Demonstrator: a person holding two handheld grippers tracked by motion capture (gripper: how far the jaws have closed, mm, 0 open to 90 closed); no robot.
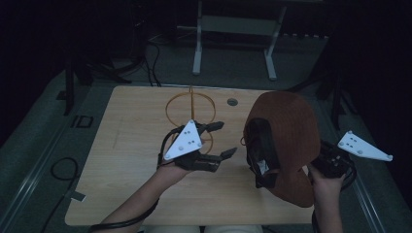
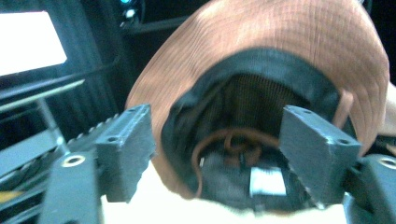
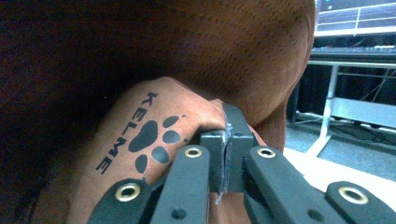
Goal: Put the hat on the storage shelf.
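A brown bucket hat [image 1: 286,121] is held up on its side over the table's right half, its black-lined inside facing left. My right gripper [image 1: 315,167] is shut on the hat's fabric [image 3: 233,51] beside a black "KELME" paw print [image 3: 154,140]; its jaws [image 3: 226,128] are pressed together. My left gripper [image 1: 226,139] is open just left of the hat, jaws wide apart. In the left gripper view the open jaws [image 2: 219,135] frame the hat's inside [image 2: 289,32], with a brown cord [image 2: 233,137] and a white label [image 2: 267,181].
A gold wire stand [image 1: 190,104] with a round hoop rises from the light wooden table [image 1: 131,145] behind my left gripper. A small round grommet [image 1: 232,102] sits near the far edge. A white table frame [image 1: 233,29] stands on the floor beyond.
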